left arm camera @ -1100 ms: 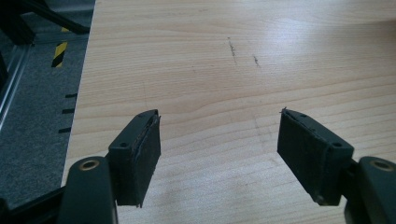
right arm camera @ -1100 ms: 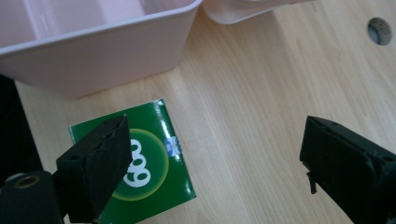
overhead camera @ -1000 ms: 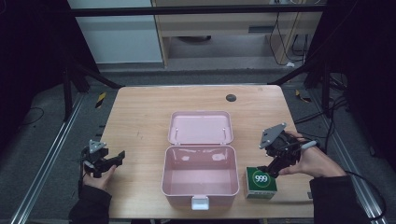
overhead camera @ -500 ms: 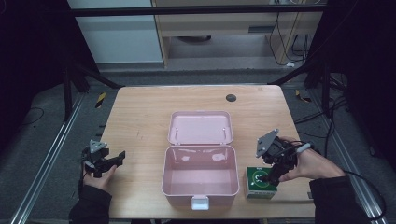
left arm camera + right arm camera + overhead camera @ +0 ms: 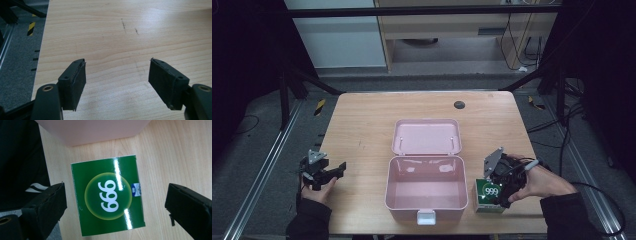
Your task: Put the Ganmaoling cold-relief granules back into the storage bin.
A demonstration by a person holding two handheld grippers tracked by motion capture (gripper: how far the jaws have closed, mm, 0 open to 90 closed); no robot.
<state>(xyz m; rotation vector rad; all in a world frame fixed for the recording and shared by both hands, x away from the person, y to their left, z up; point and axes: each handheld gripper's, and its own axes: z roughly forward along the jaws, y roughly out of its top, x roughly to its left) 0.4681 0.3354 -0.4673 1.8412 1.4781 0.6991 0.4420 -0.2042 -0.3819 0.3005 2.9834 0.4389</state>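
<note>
Right gripper (image 5: pixel 497 192) lower, jaws wider

The right tool (image 5: pixel 492 192) has sunk over the green box (image 5: pixel 489 196), its jaws just opening wide either side of it.

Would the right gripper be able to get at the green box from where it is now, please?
Probably yes. The right gripper hangs just above the green box, its jaws just opened wide with one on each side and nothing between. The pink case stands beside it, apart.
</note>
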